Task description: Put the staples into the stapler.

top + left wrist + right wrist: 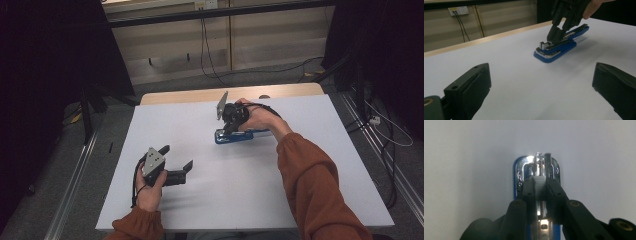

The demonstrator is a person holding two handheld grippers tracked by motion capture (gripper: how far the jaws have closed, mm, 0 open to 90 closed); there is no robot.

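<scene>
A blue stapler [248, 136] lies on the white table [225, 200], a little beyond its middle. Its top is swung back, so the metal staple channel [537, 165] is bare. My right gripper [230, 126] points down into that channel. Its jaws are shut on a grey strip of staples [540, 185], which sits between the pads at the stapler's front end. From the left gripper view, the stapler [555, 48] shows with the right gripper [556, 35] on top of it. My left gripper [176, 157] rests near the table's front left, open and with nothing between its jaws [544, 87].
The table's wooden far edge [200, 94] runs behind the stapler. Beyond it are a panelled wall, hanging cables [205, 45] and a wall socket [458, 10]. Dark stands [87, 110] flank the table on the floor.
</scene>
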